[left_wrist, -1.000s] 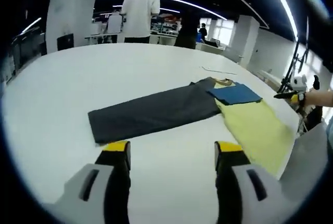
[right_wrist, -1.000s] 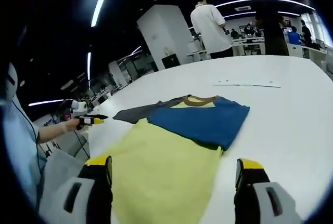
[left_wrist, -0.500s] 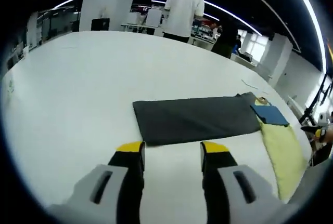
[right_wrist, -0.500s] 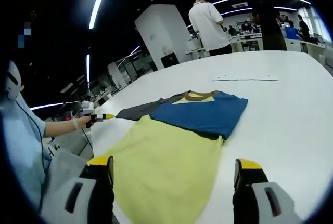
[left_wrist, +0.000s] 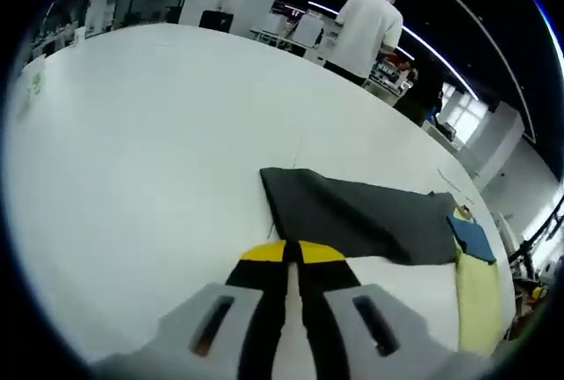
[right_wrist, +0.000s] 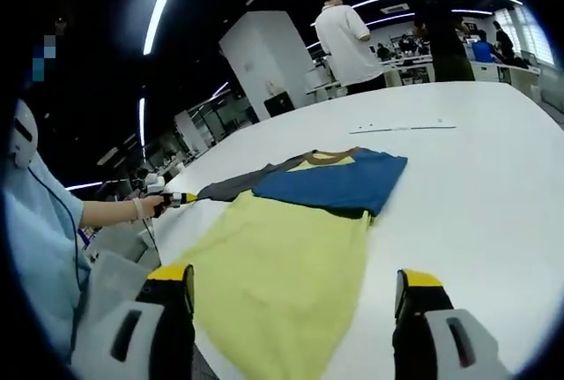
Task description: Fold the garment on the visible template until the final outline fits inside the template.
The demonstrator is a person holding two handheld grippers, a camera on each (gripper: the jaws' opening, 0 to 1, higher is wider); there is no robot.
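So the garment (right_wrist: 291, 248) is spread out flat on the big white table (left_wrist: 132, 133), and it's a colour-block thing: a pale yellow body, a blue panel (right_wrist: 330, 184) folded over near the brown-trimmed neckline, and a long dark grey section (left_wrist: 361, 217) stretching off to the side. The left gripper (left_wrist: 293, 252) has its yellow tips pressed together, nothing between them as far as I can see, and it's sitting just short of the near edge of that grey part. The right gripper (right_wrist: 295, 283) has its jaws spread wide, empty, hanging over the yellow hem end. I can't really make out a template outline anywhere, maybe it's under the fabric, hard to say. My read is we're somewhere in the middle of the folding: the blue bit looks already turned in, but the grey part is sticking way out and the whole shape looks too long to count as finished. If I had to guess, the next move is on the grey side, and the left gripper would need to open up first before it can pinch that edge and carry it over toward the yellow body. Main worry is dragging the whole garment instead of folding it.
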